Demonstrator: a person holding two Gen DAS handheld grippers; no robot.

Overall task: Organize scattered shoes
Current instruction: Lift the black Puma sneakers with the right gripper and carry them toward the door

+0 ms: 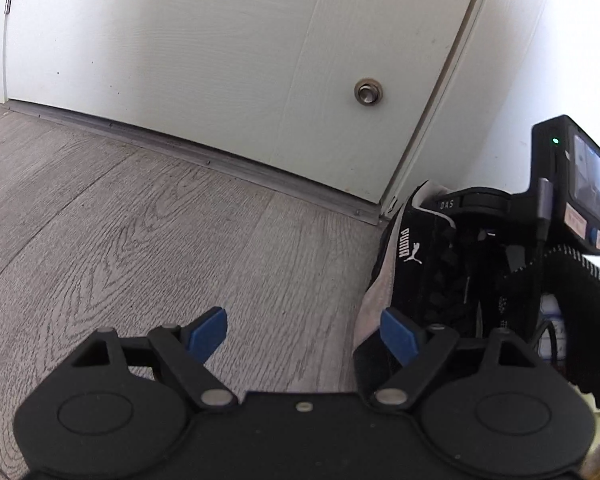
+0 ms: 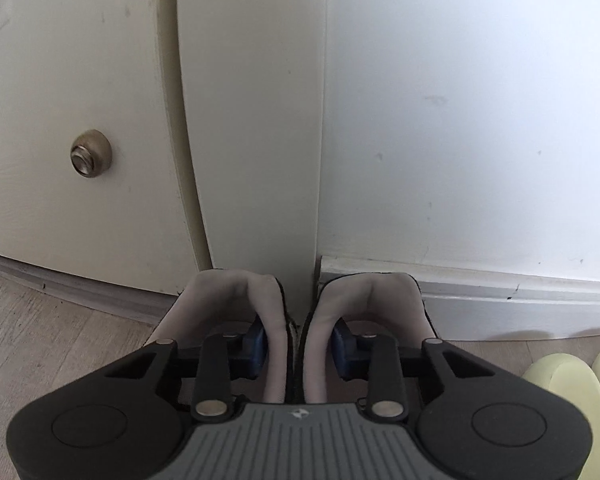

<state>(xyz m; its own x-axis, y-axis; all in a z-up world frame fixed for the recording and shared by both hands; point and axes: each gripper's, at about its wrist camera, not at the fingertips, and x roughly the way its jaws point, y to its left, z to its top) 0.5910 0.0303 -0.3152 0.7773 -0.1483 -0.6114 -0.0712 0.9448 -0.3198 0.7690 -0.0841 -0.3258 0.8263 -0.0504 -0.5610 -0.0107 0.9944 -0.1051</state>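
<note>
A: The black suede Puma sneakers with pale grey lining (image 2: pixel 296 320) stand side by side on the grey wood-grain floor (image 1: pixel 120 220), heels at the corner where the white door (image 1: pixel 180 60) meets the white wall (image 2: pixel 460 120). Over on the left, the left tongs (image 1: pixel 304 336) hang wide apart above bare floor, holding nothing — the near sneaker just beside their right finger.

B: And the right tongs (image 2: pixel 299 346)?

A: Closed on the two inner collars at once, one blue pad (image 2: pixel 256 348) inside each shoe, pinching the pair together.

B: What could go wrong, then?

A: I'd judge the soft collars could slide off the pads if the pair is lifted, dropping one shoe. Pushed further in, the heels would butt the white baseboard (image 2: pixel 500 292) and skew.

B: Anything to the right?

A: Pale yellow foam slippers (image 2: pixel 572 396) lie near — a wide swing could knock them.
</note>
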